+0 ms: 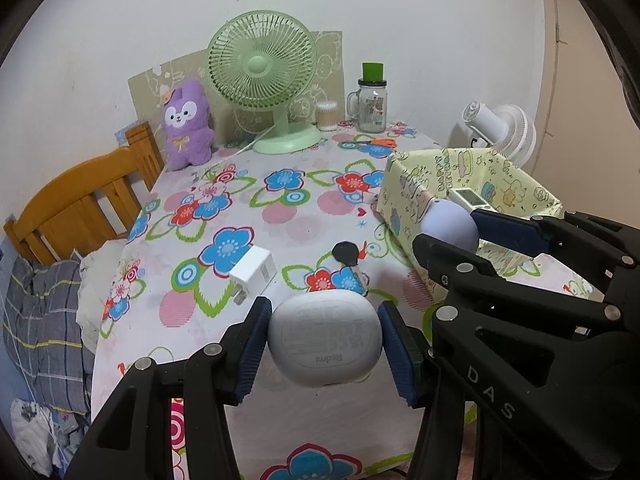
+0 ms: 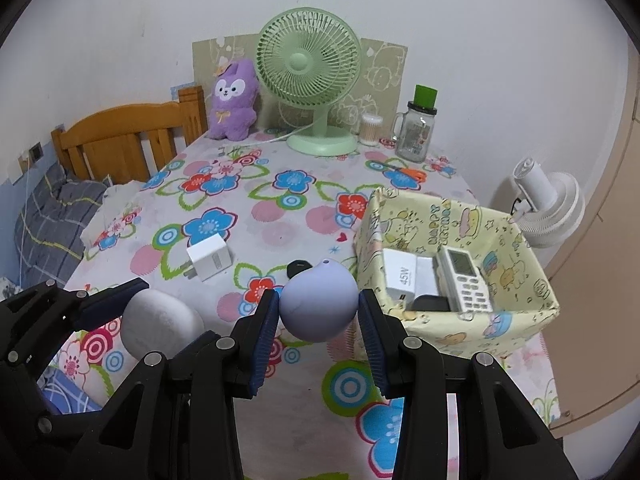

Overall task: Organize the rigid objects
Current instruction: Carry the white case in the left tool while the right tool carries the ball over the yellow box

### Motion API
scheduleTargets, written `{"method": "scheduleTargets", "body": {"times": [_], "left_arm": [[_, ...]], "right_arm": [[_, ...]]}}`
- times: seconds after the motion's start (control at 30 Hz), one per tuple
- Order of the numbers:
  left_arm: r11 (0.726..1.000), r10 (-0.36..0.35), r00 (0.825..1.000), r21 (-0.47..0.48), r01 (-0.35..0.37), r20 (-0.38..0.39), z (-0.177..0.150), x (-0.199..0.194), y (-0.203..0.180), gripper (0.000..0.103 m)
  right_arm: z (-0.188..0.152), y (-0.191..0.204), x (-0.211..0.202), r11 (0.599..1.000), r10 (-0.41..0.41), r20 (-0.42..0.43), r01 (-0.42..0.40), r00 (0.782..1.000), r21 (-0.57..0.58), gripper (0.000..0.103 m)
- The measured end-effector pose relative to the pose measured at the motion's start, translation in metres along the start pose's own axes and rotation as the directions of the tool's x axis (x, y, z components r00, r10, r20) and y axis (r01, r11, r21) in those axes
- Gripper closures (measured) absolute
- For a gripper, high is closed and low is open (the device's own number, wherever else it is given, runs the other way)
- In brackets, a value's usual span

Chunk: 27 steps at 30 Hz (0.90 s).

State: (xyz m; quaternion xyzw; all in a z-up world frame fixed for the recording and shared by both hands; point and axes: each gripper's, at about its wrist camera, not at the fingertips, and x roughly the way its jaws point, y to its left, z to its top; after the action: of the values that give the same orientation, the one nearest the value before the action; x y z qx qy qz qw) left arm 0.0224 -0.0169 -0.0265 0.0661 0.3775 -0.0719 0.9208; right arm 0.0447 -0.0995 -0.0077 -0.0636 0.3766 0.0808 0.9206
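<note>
Between the blue pads of our left gripper (image 1: 323,346) sat a grey earbud case (image 1: 323,340), pinched on both sides and lifted off the floral tablecloth (image 1: 240,216). Our right gripper (image 2: 319,314) likewise clamped a round lilac object (image 2: 319,306) between its pads, held above the cloth just left of the yellow patterned box (image 2: 532,320).

Only the right wrist view looked down into that box: there we saw a white 45W charger (image 2: 402,276), a white remote (image 2: 466,280) and a dark item we could not identify, packed side by side. From the left wrist view just the remote's tip showed over the rim, but that view read the printed underside of the earbud case, which the other showed only as a plain grey dome.

Both grippers pointed forward over the near table edge, side by side, the left one lower and to the left.

Ahead of the left gripper, a white plug adapter (image 1: 254,270) lay on the cloth, with a small black object (image 1: 346,254) to its right. Farther off stood a green fan (image 2: 308,76), a purple plush (image 2: 234,100) and a glass jar (image 2: 418,132).
</note>
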Motion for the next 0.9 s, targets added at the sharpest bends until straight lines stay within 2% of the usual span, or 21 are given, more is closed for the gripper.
{"method": "scheduleTargets", "body": {"times": [0.9], "left_arm": [[0.999, -0.012, 0.999, 0.052, 0.010, 0.043, 0.041, 0.000, -0.036, 0.046]], "right_arm": [[0.023, -0.047, -0.010, 0.999, -0.013, 0.035, 0.012, 0.999, 0.040, 0.060]]}}
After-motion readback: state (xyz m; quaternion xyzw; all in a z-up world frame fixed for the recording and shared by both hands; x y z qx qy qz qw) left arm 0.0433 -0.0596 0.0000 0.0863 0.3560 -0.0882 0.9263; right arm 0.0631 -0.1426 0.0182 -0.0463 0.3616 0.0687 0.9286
